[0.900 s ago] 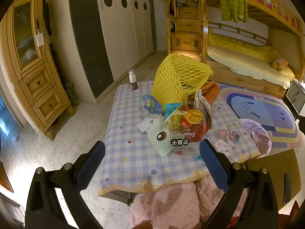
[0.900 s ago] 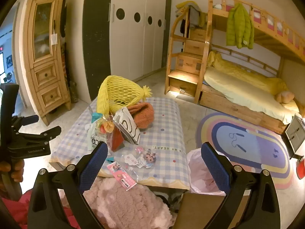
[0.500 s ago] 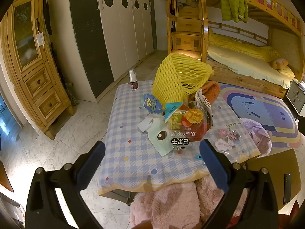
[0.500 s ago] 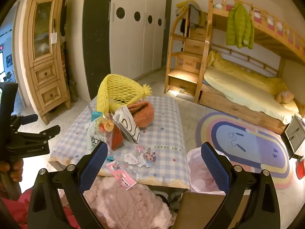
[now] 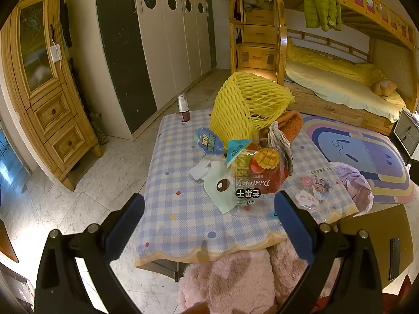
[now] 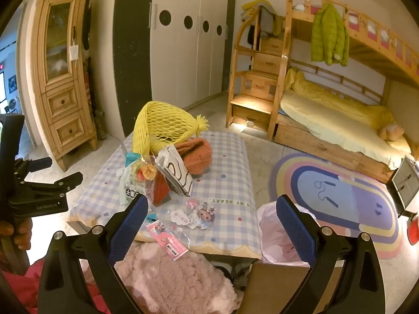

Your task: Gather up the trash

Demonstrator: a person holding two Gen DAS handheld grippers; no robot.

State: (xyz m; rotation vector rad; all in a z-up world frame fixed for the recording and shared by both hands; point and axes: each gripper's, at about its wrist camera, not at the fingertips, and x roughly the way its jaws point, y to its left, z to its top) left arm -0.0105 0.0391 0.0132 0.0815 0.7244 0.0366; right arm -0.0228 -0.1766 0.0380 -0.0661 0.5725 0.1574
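Note:
A low table with a blue checked cloth (image 5: 180, 209) (image 6: 230, 172) carries a heap of litter: a yellow foam net (image 5: 246, 107) (image 6: 162, 125), a dried-mango snack bag (image 5: 256, 178) (image 6: 136, 185), a pale green wrapper (image 5: 222, 185), a blue round wrapper (image 5: 209, 141), a black-and-white pouch (image 6: 175, 172) and clear cartoon packets (image 5: 314, 188) (image 6: 193, 214). My left gripper (image 5: 209, 225) hangs open above the table's near edge, nothing between its fingers. My right gripper (image 6: 212, 225) is open too, over the near right corner. A pink-lined bin bag (image 6: 277, 233) (image 5: 353, 185) stands right of the table.
An orange fuzzy hat (image 6: 196, 154) and a small bottle (image 5: 183, 110) also sit on the table. Pink fluffy fabric (image 5: 230, 277) lies under both grippers. A wooden cabinet (image 5: 44, 83), white wardrobes, a bunk bed (image 6: 340, 120) and a rainbow rug (image 6: 340, 196) surround it. A cardboard box (image 6: 277, 285) sits below the bag.

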